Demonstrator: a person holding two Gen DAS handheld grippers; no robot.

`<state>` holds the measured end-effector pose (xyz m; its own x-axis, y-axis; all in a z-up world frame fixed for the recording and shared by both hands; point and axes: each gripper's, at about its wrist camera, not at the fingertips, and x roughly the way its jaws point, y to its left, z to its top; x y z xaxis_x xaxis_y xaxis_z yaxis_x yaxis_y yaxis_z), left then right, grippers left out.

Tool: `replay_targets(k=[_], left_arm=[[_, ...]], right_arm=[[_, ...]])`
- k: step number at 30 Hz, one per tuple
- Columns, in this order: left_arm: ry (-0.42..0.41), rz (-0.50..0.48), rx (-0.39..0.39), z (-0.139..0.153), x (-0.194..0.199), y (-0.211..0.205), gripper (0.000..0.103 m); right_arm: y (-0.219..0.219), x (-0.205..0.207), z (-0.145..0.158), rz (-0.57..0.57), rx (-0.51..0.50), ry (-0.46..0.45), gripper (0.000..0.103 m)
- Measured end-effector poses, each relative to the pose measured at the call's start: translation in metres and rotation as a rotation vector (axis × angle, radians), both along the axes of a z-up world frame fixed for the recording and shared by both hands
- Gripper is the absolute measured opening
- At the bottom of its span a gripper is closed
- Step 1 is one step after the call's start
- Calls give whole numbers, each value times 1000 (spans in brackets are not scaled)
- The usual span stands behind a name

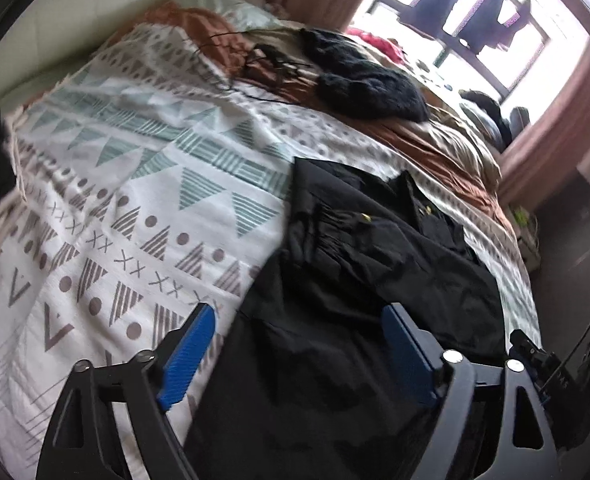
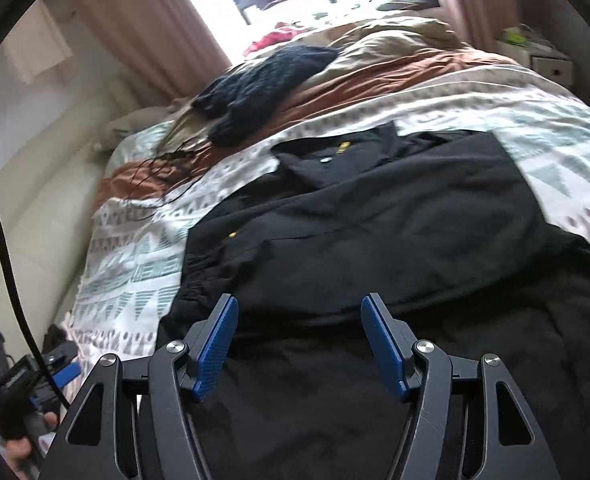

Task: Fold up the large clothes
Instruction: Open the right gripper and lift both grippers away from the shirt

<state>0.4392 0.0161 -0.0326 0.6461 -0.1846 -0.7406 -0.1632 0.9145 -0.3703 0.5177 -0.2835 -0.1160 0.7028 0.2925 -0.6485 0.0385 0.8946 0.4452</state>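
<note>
Fingers of left gripper and right gripper stand apart, nothing between the blue pads. Black collared garment lies on the patterned bedspread, partly folded by the look of it: sides turned in, collar away from the grippers, hem end loose beneath them. Judged step: between folds. Next move likely calls for pinching the near hem at both corners. Hem edge cut off below both views; layers hard to separate, black on black, motion blur.

Bare patterned bedspread beside black garment; dark knit pile beyond.
</note>
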Motion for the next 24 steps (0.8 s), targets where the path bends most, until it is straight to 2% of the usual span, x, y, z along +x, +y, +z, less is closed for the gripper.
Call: replay_targets(k=[2, 4, 9, 10, 16, 18, 24], left_arm=[[-13, -18, 9, 12, -10, -12, 88], [-42, -51, 18, 25, -22, -24, 90], [-121, -97, 81, 57, -63, -50, 100], [-127, -103, 83, 60, -68, -53, 100], [-150, -142, 120, 76, -103, -60, 100], [-157, -153, 130, 79, -114, -61, 100], [-173, -173, 132, 85, -151, -56, 100]], right_arm=[[-10, -12, 3, -17, -12, 5, 66], [-19, -27, 7, -39, -29, 15, 72], [-40, -67, 19, -67, -39, -5, 80], [-45, -77, 22, -74, -35, -8, 84], [-67, -120, 33, -75, -7, -12, 86], [-72, -136, 38, -93, -34, -27, 95], [-88, -184, 48, -141, -60, -47, 102]])
